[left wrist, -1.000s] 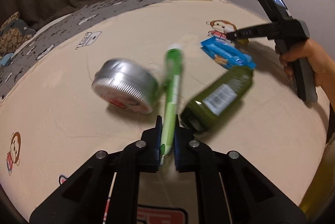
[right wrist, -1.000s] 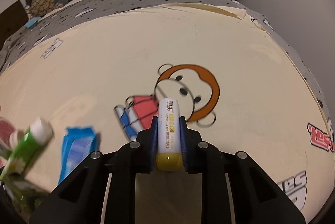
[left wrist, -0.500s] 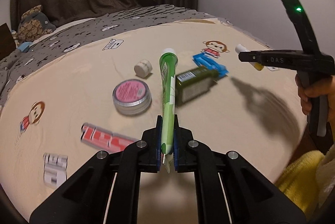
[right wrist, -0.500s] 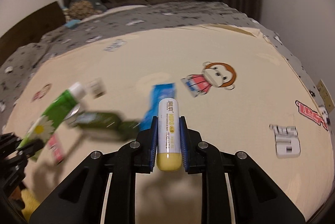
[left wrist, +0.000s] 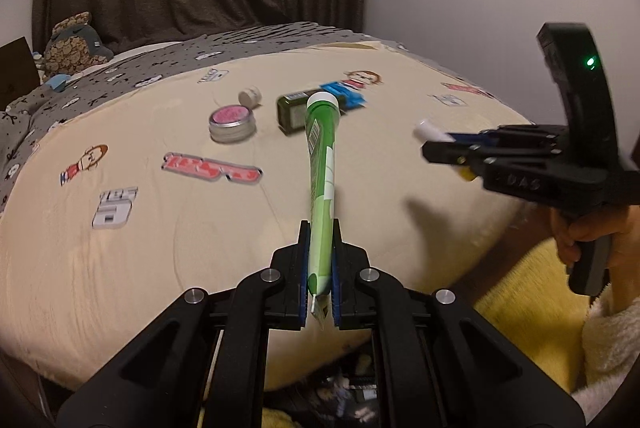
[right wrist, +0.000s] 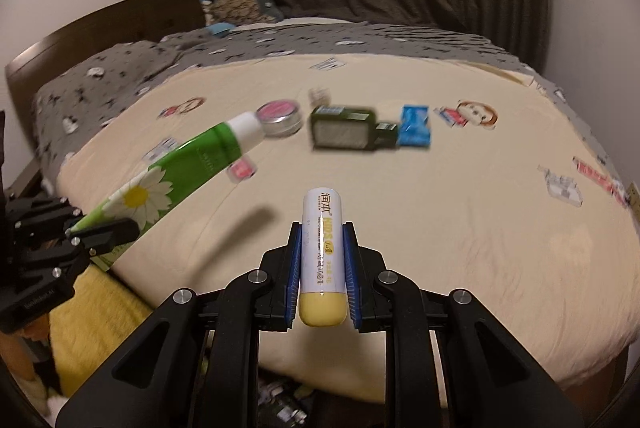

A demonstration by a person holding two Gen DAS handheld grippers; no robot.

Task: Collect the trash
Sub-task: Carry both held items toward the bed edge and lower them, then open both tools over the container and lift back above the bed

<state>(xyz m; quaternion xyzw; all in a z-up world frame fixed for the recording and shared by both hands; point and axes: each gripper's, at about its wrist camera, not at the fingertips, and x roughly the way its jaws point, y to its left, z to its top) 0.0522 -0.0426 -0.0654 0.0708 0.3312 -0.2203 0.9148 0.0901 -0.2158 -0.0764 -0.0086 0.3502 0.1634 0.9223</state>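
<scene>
My left gripper [left wrist: 320, 248] is shut on a green tube with a white cap [left wrist: 322, 167], held in the air above the bed's near edge; the tube also shows in the right wrist view [right wrist: 188, 167]. My right gripper [right wrist: 323, 248] is shut on a white stick with a yellow end [right wrist: 323, 260]; it shows in the left wrist view [left wrist: 448, 151] at the right. On the cream bedspread [left wrist: 140, 248] lie a round tin with a pink lid [left wrist: 232, 121], a small white cap [left wrist: 250, 95], a dark green bottle [left wrist: 294, 107] and a blue packet [left wrist: 344, 95].
A grey patterned blanket [right wrist: 280, 47] and plush toys [left wrist: 74, 43] lie at the far end, by dark curtains. A wooden headboard [right wrist: 100, 23] stands at the left. Yellow fabric [left wrist: 532, 300] and dim clutter [right wrist: 280, 404] sit below the bed's near edge.
Both grippers have pulled back and up from the bedspread with their objects, so the remaining items look smaller and farther. The right gripper has come closer to the left one.
</scene>
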